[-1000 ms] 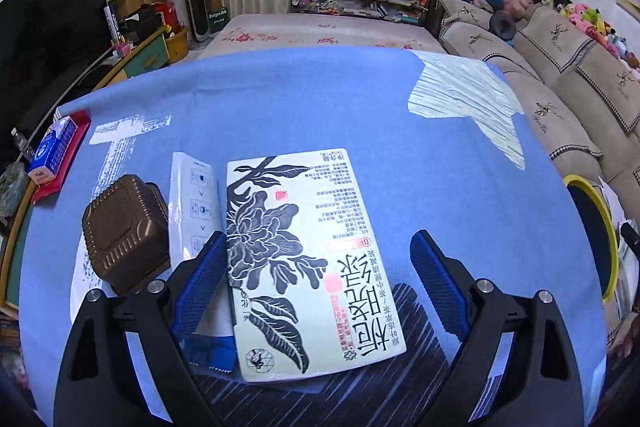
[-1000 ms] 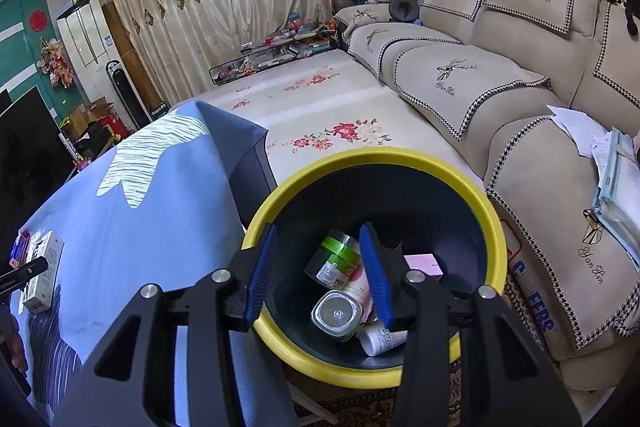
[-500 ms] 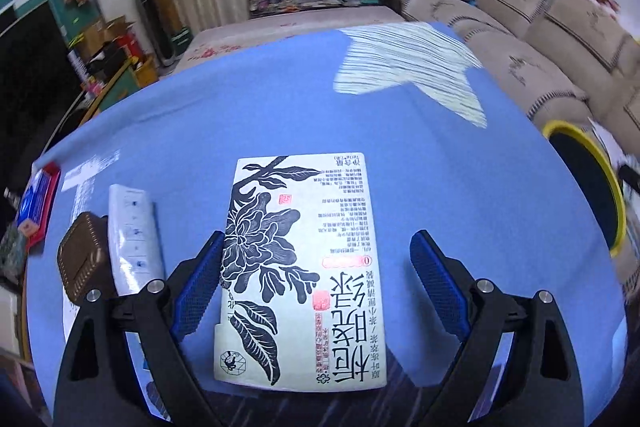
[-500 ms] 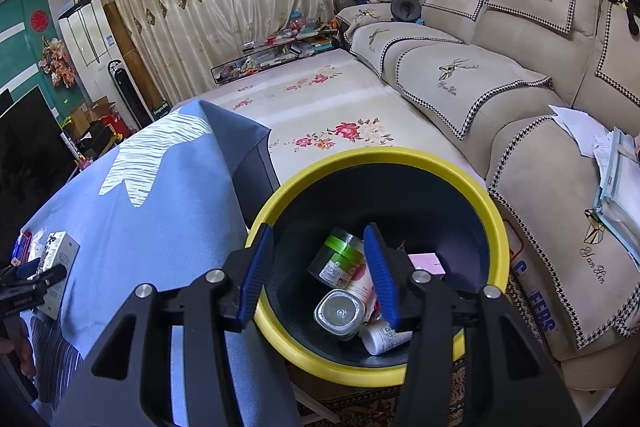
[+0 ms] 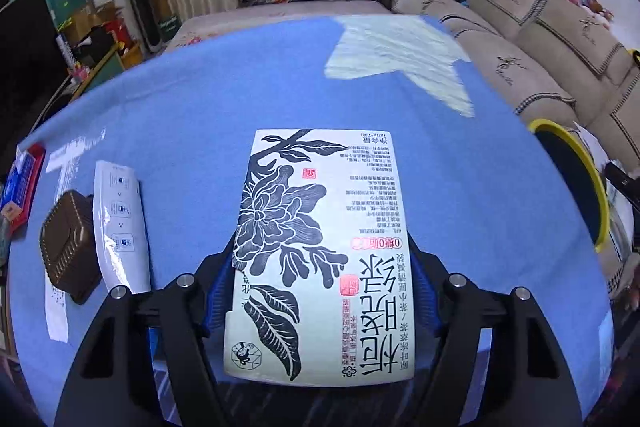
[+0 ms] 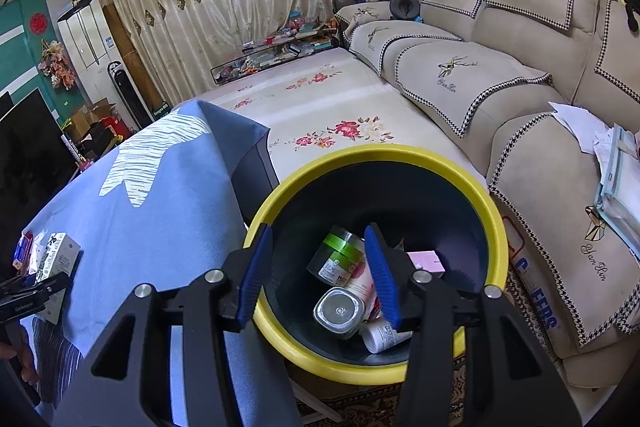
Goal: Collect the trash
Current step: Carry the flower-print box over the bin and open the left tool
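**Left tongs closing on tea carton, right tongs empty over bin**

Left wrist view: left gripper (image 5: 320, 291) pointed steeply down at the table w/ blue cloth (image 5: 200, 99). Jaws had just been closing, w/ the white tea carton (image 5: 320, 239) between them; blue pads sat right at both long sides of the carton's near half. Whether they pressed yet, can't tell for sure, though the carton hid most of each pad and no gap showed. Carton lay flat, long axis running away from the camera, roughly mid-table. Left of it, apart: a white leaflet (image 5: 120, 227), then a brown box (image 5: 70, 239) touching the leaflet's far side. Table's left edge held a red tray (image 5: 22, 187). Cloth ahead of the carton was bare to the far edge. Yellow-rimmed bin (image 5: 576, 163) stood off the right edge, beside the sofa (image 5: 540, 39).

Right wrist view: right gripper (image 6: 320, 267) tilted down over the bin (image 6: 492, 219), jaws part-open, nothing between the pads. Below lay a green-lidded jar (image 6: 340, 251), a clear jar (image 6: 340, 311), a white tube (image 6: 384, 335) and a pink packet (image 6: 428, 261). Bin sat just beside the table corner, sofa (image 6: 480, 75) on its other side. Carton (image 6: 60, 259) showed far left on the cloth, w/ the left gripper at it.
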Demonstrator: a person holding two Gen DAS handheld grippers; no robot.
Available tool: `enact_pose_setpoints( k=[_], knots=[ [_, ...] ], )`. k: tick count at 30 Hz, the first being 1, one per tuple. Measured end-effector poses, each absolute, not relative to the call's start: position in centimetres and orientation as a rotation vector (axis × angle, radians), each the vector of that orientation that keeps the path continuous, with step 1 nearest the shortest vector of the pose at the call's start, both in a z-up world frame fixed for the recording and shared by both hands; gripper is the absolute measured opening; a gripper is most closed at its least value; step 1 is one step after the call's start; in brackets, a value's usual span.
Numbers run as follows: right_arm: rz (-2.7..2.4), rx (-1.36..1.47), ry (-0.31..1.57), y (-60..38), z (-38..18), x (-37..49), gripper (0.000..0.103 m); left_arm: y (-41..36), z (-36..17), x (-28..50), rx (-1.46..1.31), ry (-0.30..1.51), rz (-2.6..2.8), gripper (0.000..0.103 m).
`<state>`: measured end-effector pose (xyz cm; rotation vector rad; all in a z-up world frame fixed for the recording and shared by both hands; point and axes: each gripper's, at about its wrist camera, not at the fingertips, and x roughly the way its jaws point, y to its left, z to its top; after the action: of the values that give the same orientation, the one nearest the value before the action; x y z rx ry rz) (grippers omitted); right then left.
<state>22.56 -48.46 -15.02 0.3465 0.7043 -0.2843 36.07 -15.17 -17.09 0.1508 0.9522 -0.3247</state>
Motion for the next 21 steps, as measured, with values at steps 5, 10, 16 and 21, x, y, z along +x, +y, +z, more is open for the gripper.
enact_pose_setpoints(
  k=[5,10,16,21],
  knots=[
    [-0.291,0.352,0.695,-48.7,-14.8,22.3,0.046,-16.5,-14.2,33.6,0.164,0.894,-0.403,0.071],
    [-0.307,0.357,0.686,-49.5,-14.4,21.4,0.046,-19.1,-11.1,30.9,0.185,0.828,-0.505,0.071],
    [-0.348,0.351,0.689,-50.8,-14.5,20.3,0.046,-24.1,-9.2,28.8,0.207,0.810,-0.639,0.071],
    [-0.382,0.339,0.699,-52.2,-14.8,19.3,0.046,-29.8,-9.0,28.1,0.245,0.810,-0.731,0.071]
  ],
)
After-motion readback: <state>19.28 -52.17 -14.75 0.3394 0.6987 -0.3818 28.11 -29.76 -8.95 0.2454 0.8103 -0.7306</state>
